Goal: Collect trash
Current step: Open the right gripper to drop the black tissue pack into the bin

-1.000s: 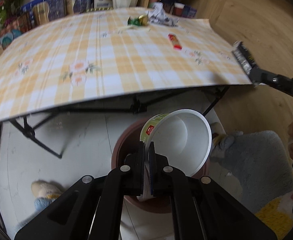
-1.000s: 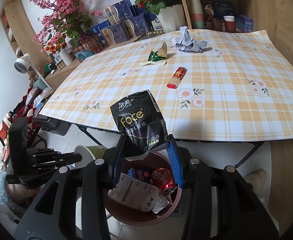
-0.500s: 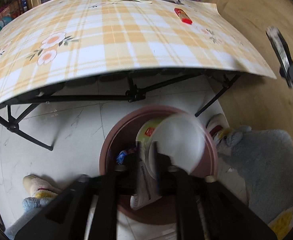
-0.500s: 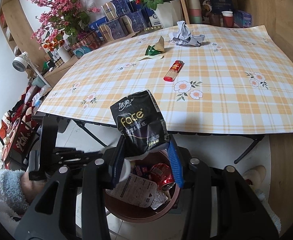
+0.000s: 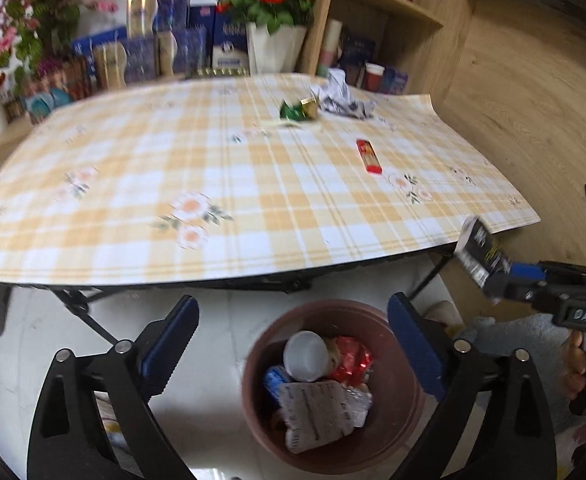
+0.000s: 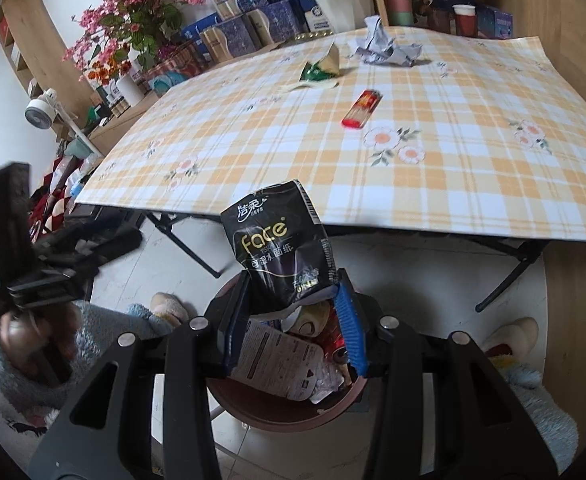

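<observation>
My left gripper hangs over the brown bin, its jaws opening wide with nothing between them. A white cup lies in the bin on a printed packet, beside a red can. My right gripper is shut on a black tissue pack, held upright over the bin's far rim. On the table lie a red lighter, a green and gold wrapper and crumpled paper.
The folding table with a yellow checked cloth overhangs the bin's far side on black legs. Slippers and a grey rug lie on the floor by the bin. Flower pots and boxes line the back.
My left gripper opened and let go of the white cup, which now lies in the bin; that gripper then lifted and tilted up. The right gripper sank slightly, the pack still in it.
</observation>
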Motion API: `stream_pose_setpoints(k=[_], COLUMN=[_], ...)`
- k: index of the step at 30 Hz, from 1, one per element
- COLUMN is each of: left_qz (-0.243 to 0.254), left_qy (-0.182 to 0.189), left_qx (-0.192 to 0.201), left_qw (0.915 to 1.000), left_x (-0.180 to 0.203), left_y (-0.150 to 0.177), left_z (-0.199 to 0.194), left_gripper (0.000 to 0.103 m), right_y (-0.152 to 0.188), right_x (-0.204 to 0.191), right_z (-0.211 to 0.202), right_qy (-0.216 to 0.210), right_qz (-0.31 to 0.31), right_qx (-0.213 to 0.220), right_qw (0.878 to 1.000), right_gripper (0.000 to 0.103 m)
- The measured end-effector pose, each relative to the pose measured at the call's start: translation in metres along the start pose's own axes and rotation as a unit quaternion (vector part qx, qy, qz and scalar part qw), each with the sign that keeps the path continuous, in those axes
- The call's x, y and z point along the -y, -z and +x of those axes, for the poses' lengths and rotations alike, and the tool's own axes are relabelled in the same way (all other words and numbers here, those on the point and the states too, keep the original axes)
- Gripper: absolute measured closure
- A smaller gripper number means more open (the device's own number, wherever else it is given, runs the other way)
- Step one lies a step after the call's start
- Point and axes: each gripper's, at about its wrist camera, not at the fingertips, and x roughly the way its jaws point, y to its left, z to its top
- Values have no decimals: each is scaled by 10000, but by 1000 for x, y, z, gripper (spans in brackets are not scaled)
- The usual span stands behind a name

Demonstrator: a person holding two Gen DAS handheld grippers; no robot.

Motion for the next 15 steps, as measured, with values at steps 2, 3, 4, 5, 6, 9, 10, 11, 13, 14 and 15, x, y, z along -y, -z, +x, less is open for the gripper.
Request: stream_pose_setpoints(k=[2,3,4,5,6,9,10,11,13,14,15], left_qz=[74,114,134,176,191,237,248,268,272,245,218], left_qy=[-123,-190,-221,-286,-320,-486,-529,-574,-704,-728,-727], left_qx=[85,122,145,170,173,129,100,67,5,0,18], left_qw=[9999,9997,9996,9993,9992,9985,9982,9980,9971,9970,9971], left_x=[-2,-3,-4,-5,-6,-9,-10,-11,-12,-13,-15], left_y=[3,5,9,14,17,32,38,44,51,53,54], left_z=[-8,-12,-13,-16,-17,-16,-15,-14,-12,-12,-12], left_gripper=[7,6,6,6,6,6,6,6,6,6,6], right_y=[6,8,11,14,17,25,26,29,35,37,40], right_x=[-3,-4,-5,-6,-6,-7,-7,-7,-7,-8,-8], right_z=[6,9,12,16,19,29,31,34,40,43,45], right_qy=[-19,-30,-40,-47,-47,-43,-34,-12,52,91,132], right_qz=[2,16,35,64,84,175,199,235,291,306,321], right_qx=[-90,-137,-185,-256,-308,-505,-550,-611,-725,-778,-842], right_qw=[10000,9999,9998,9996,9995,9986,9983,9979,9969,9965,9958], right_gripper=[60,60,60,60,60,60,60,60,60,60,60])
